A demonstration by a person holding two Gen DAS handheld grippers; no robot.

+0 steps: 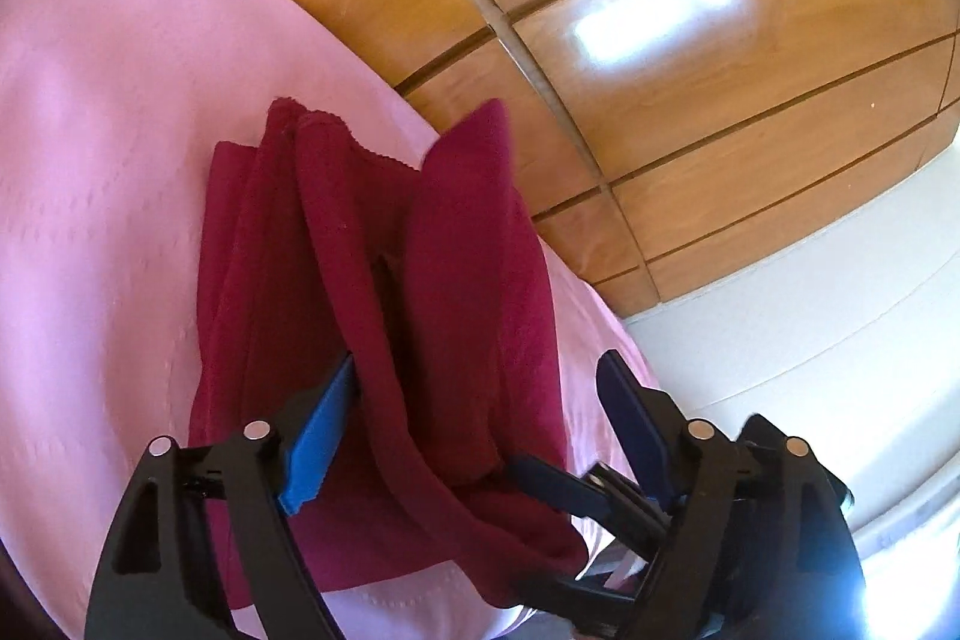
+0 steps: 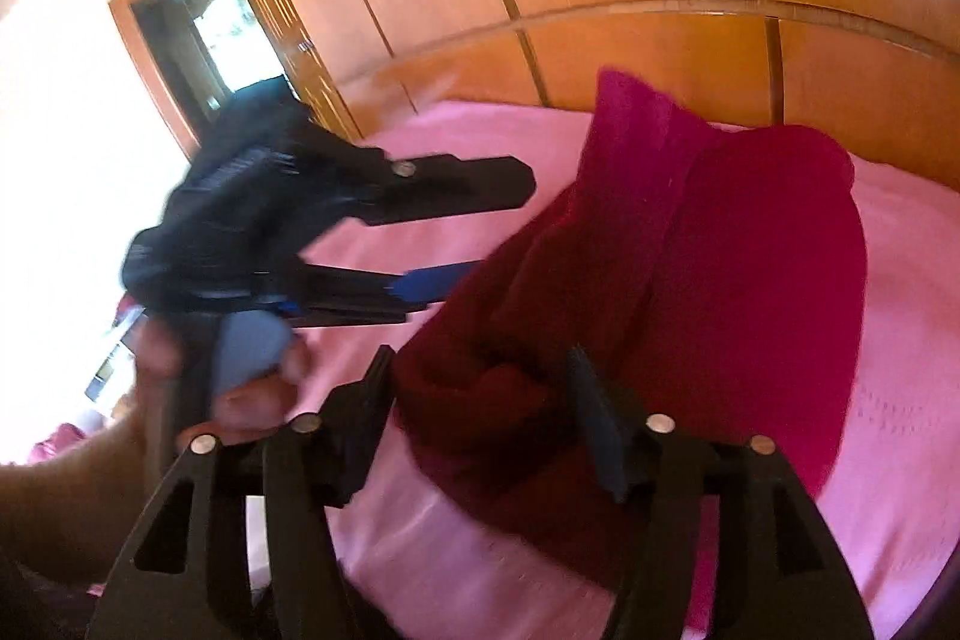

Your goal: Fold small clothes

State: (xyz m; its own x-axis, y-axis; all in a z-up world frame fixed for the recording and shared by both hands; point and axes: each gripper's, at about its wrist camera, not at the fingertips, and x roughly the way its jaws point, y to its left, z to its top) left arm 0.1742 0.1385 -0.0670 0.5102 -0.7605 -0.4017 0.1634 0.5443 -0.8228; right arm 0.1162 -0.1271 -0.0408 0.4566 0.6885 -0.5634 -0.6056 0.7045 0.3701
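While the crimson garment lies rumpled on the pink bedspread, its long axis running away from both, the left gripper and right gripper straddle its near end, jaws spread, gripping nothing.

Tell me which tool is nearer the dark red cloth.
Neither clearly: the cloth lies between the open jaws of both the left tool and right tool.
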